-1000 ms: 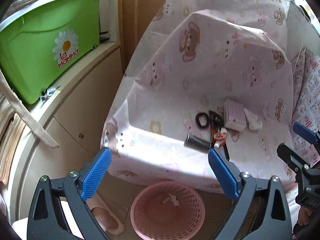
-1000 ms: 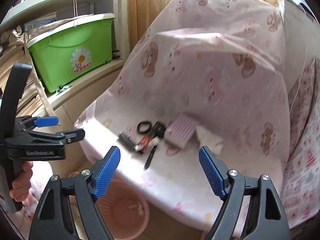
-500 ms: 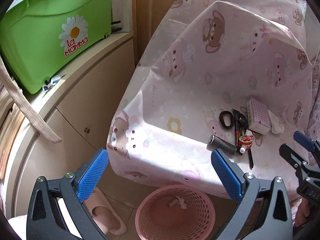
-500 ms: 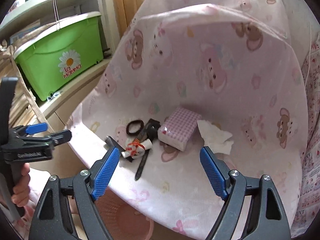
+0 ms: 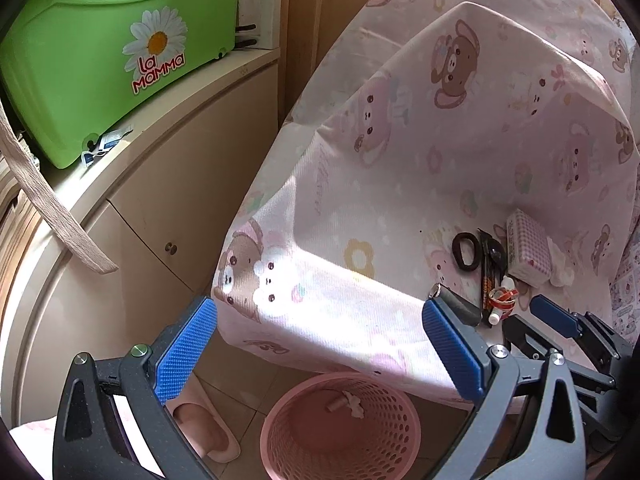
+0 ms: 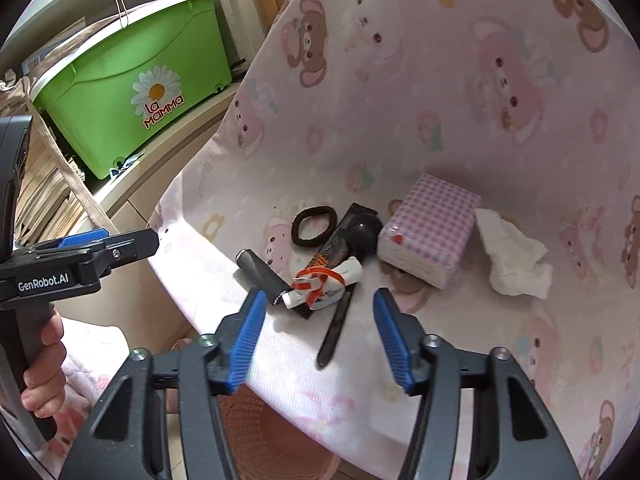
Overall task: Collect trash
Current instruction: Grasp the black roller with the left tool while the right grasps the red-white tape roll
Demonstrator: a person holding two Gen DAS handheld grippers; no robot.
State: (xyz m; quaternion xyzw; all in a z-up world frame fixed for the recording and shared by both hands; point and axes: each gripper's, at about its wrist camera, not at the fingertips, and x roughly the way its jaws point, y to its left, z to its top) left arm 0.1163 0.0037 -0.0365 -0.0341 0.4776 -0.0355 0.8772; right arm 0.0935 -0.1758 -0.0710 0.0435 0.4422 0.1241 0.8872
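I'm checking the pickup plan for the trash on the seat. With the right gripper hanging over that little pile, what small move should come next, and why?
Probably ease the right gripper forward and down onto the white tube with the red band. Its jaws have just been closing, yet nothing sits between them, and the tube lies just ahead of the fingers. The pink basket waits below the seat edge.

In the left wrist view, the black tube (image 5: 460,306) is partly hidden behind the left gripper's (image 5: 320,348) right finger, and the small scraps in the pink basket (image 5: 304,452) are too small to be identified. The basket's lower rim is cut off by the bottom edge. In the right wrist view, the same basket (image 6: 280,436) is largely hidden beneath the draped pink cloth (image 6: 440,80) and behind the right gripper (image 6: 318,336). The green bin (image 5: 80,60) is cut off at the upper left.
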